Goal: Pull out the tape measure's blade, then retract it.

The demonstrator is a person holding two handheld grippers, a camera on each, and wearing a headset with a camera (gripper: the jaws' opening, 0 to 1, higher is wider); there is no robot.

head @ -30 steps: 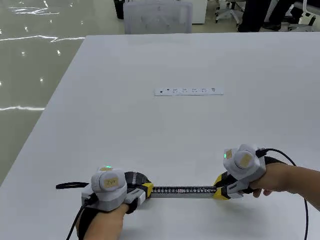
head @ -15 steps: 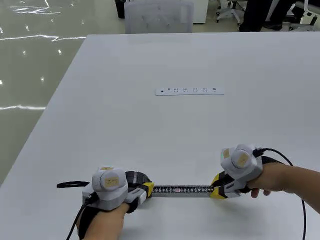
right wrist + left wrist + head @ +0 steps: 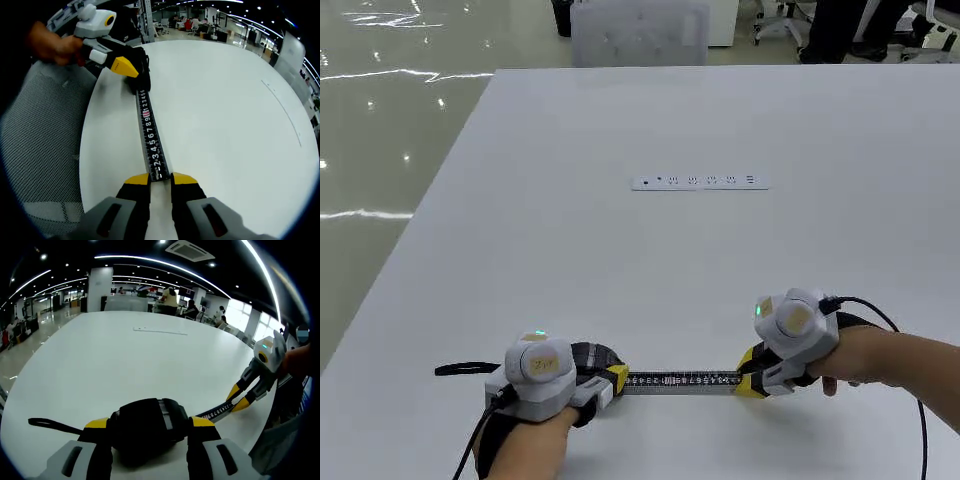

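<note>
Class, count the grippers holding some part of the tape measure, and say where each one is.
2. The left gripper clasps the tape measure case near the front edge of the table. The right gripper, further right, pinches the end of the pulled-out blade. None seems hidden.

A white table (image 3: 620,250) lay under the left gripper (image 3: 606,376) and the right gripper (image 3: 748,372). A white power strip (image 3: 697,182) lay flat on it, well ahead of both grippers and sideways about midway between them. Past the table's far edge stood a pale chair (image 3: 638,32) — glossy floor (image 3: 380,120) spread out beyond the left gripper's outer side.
</note>
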